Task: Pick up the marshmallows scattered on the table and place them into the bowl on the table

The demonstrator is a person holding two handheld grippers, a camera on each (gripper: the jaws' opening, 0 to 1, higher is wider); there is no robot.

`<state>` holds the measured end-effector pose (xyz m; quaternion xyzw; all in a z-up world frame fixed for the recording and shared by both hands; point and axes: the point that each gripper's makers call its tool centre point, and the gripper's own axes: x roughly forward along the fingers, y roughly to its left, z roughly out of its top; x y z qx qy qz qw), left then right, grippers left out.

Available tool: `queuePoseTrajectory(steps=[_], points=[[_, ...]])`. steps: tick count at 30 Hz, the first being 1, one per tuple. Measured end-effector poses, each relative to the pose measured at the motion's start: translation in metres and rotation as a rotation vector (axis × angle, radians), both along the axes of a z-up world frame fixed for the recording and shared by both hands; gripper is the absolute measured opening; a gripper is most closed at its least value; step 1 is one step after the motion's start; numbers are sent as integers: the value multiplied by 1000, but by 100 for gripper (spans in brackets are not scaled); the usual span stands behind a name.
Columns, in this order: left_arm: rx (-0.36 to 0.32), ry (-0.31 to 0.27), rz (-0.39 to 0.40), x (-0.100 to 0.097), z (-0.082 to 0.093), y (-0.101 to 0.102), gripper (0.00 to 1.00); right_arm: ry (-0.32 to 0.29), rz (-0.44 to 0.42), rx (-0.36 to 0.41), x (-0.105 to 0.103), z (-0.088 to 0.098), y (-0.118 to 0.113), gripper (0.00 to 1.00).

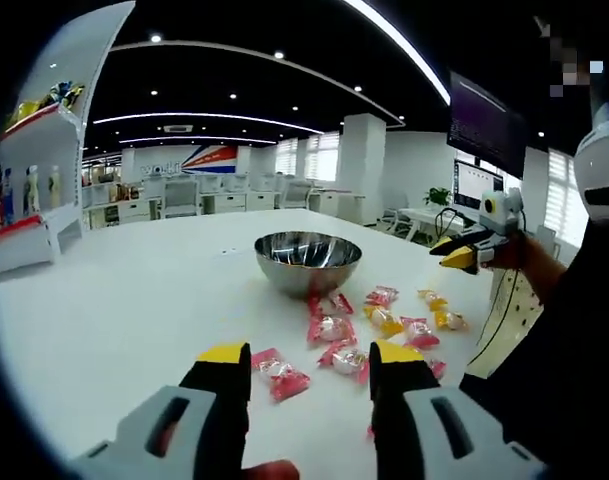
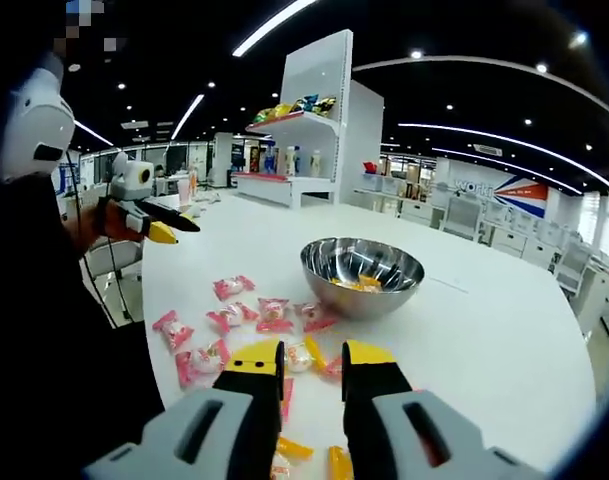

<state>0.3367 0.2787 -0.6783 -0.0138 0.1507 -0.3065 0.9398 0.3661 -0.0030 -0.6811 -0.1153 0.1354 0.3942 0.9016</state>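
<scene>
On the counter (image 1: 134, 300) by the bowl (image 1: 307, 262), wrapped marshmallows (image 1: 331, 328) looked light, soft and crinkly; best pinched mid-body. Left hand-held gripper (image 1: 309, 360) was wide open and empty; right hand-held gripper (image 2: 313, 355) was narrowly open, nothing gripped

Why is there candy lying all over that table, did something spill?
Wrapped marshmallows lie loose on the white table beside the steel bowl, not in it. The bowl stands upright, so it has not tipped over. In the right gripper view, something yellow sits inside it.

Open-plan office: desks (image 1: 224, 200), monitors (image 1: 484, 150), snack shelves (image 2: 304, 125).
</scene>
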Motion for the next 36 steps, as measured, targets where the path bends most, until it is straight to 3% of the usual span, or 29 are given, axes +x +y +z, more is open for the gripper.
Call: queuePoseTrajectory(steps=[10,14,24,36], points=[[14,7,-19,-6,-3,2,55,43,20,-33,13,-15,-5,25],[16,2,-22,-8,-5,5,61,54,65,-101,22,-23,-6,29],[13,13,-7,-11,-11,10,62,76,205,-247,42,-43,4,38],[20,31,-3,-16,-15,12,61,101,408,-425,54,-64,12,36]])
